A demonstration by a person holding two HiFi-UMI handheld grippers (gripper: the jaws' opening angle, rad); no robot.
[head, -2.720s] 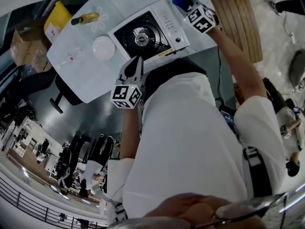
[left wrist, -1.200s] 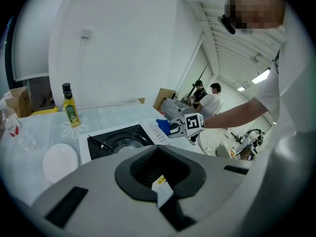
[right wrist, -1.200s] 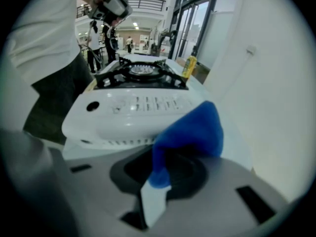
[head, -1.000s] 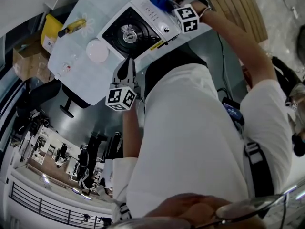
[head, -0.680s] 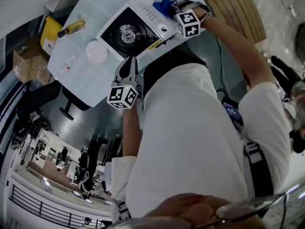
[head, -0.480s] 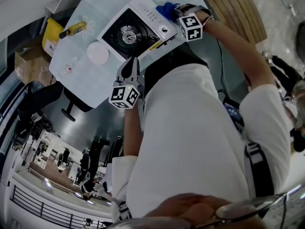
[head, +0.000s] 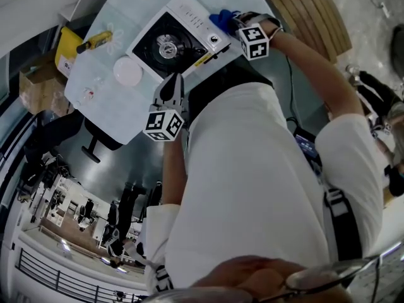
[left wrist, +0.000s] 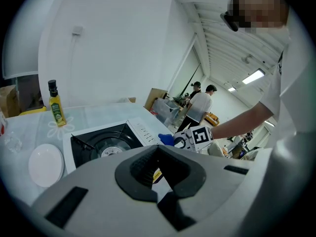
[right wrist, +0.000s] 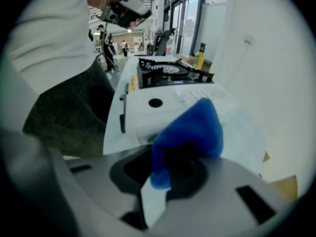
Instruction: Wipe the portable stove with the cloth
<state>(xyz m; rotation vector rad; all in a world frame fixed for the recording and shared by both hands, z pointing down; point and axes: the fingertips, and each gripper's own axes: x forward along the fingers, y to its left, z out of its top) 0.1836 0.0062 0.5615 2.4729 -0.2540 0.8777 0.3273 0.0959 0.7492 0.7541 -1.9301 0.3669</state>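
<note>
Cloth (right wrist: 190,132) was clamped in your right gripper (head: 232,23), its jaws closed on a blue wad that bulged out past the tips. It sat at the white control end of the portable stove (head: 170,40), just beside the knob (right wrist: 155,102). Whether it pressed on the panel could not be told.

Your left gripper (head: 172,86) hung over the near side of the stove with its jaws together and nothing between them, not touching anything.

To wipe well, I judged you needed the wad flat on the panel, with long strokes along the stove's length. That way the cloth would meet the metal and the jaw tips would not. The raised pan supports round the burner (head: 167,44) looked likely to snag a loose fold, so slow down there. Resting the left gripper on the stove's near rim might stop it sliding.

The stove lay close to the near edge of the surface (head: 123,109), and its control end was near a corner, so strokes toward you had little room. A white plate (head: 127,72) lay just beside the other end, with an oil bottle (head: 96,41) further off. Sweeps that way had to stop short.
</note>
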